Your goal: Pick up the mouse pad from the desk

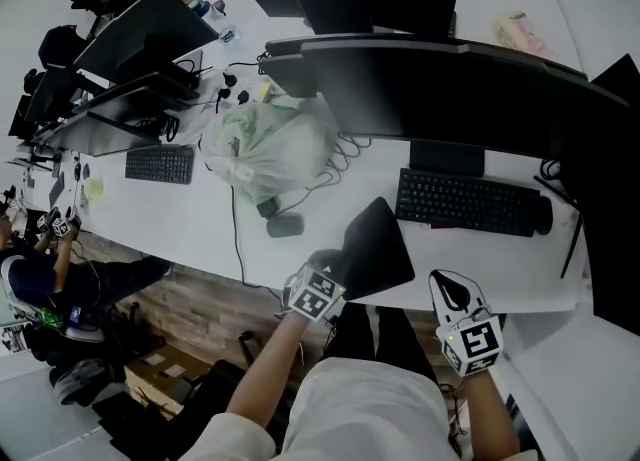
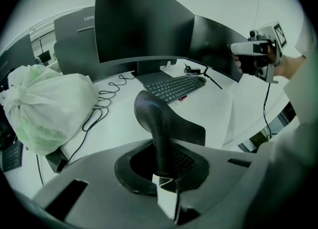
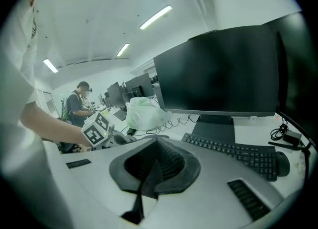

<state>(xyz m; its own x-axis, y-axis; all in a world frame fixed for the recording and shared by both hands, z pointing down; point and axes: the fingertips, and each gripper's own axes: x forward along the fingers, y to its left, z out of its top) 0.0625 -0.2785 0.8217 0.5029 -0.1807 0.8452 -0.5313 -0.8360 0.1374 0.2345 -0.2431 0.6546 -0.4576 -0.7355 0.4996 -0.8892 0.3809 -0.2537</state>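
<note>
The black mouse pad (image 1: pixel 378 246) is lifted at the desk's near edge, and its near corner is pinched in my left gripper (image 1: pixel 333 271). In the left gripper view the pad (image 2: pixel 151 116) rises from between the closed jaws and curls forward above the white desk (image 2: pixel 119 123). My left gripper (image 2: pixel 162 171) is shut on it. My right gripper (image 1: pixel 452 287) hovers off the desk's front edge, to the right of the pad and apart from it. In the right gripper view its pads (image 3: pixel 149 173) meet with nothing between them.
A black keyboard (image 1: pixel 465 201) and mouse (image 1: pixel 541 214) lie under a wide monitor (image 1: pixel 450 89). A white plastic bag (image 1: pixel 265 144), cables and a small dark device (image 1: pixel 285 224) sit left of the pad. A second keyboard (image 1: pixel 160 162) is further left. A seated person (image 1: pixel 40 274) is at the far left.
</note>
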